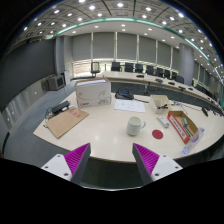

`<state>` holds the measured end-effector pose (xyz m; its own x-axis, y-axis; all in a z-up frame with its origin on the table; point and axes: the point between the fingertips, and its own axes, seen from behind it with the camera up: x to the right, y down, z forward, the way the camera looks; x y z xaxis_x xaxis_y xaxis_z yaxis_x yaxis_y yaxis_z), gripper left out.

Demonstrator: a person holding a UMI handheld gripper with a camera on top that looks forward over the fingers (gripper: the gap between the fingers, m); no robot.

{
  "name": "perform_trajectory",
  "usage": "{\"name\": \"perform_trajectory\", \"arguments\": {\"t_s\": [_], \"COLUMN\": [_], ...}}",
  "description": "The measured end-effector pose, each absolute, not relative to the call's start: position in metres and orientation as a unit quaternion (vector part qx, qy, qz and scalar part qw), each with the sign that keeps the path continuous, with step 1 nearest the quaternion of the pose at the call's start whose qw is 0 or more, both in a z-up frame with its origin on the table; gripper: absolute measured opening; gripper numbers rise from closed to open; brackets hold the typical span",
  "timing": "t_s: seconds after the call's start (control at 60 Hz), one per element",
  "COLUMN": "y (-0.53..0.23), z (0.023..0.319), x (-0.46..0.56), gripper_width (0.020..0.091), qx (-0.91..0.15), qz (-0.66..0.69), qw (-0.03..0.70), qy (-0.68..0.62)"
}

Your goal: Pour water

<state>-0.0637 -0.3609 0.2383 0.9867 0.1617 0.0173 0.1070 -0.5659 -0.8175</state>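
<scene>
A white mug [135,125] stands on the pale table [100,128], beyond my fingers and a little to the right. My gripper [111,160] hangs over the table's near edge, open, with nothing between its magenta pads [76,157]. A clear plastic bottle [191,140] lies or leans near the right end of the table; I cannot tell its fill. No water container is in my fingers.
A brown board [66,121] lies at the left, a white box [93,93] behind it, papers [128,104] at the middle back. A red disc [158,133] and a colourful packet [182,124] sit right of the mug. Desks and chairs [130,68] fill the room behind.
</scene>
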Motion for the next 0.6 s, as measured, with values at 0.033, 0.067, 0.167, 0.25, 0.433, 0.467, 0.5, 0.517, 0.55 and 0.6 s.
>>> {"name": "perform_trajectory", "arguments": {"t_s": [0.033,0.067,0.167,0.25,0.433,0.467,0.5,0.517,0.55,0.6], "y": [-0.361,-0.360,-0.361,-0.361,-0.364,-0.364,-0.363,-0.363,-0.363,-0.360], "z": [0.238,0.237,0.231,0.222,0.200,0.194,0.190,0.186,0.181,0.176], "x": [-0.059,-0.052,-0.018,0.022,0.134,0.156,0.179,0.189,0.211,0.245], "gripper_width": [0.0861,0.0861,0.0860,0.0861,0.0862,0.0860,0.0861,0.0861,0.0861,0.0862], "qx": [-0.884,-0.885,-0.885,-0.885,-0.882,-0.880,-0.879,-0.878,-0.877,-0.873], "qz": [0.026,0.023,0.014,0.003,-0.032,-0.039,-0.045,-0.048,-0.054,-0.063], "qw": [0.460,0.461,0.462,0.463,0.471,0.473,0.474,0.475,0.477,0.483], "qy": [-0.072,-0.068,-0.056,-0.043,0.002,0.010,0.017,0.020,0.026,0.034]}}
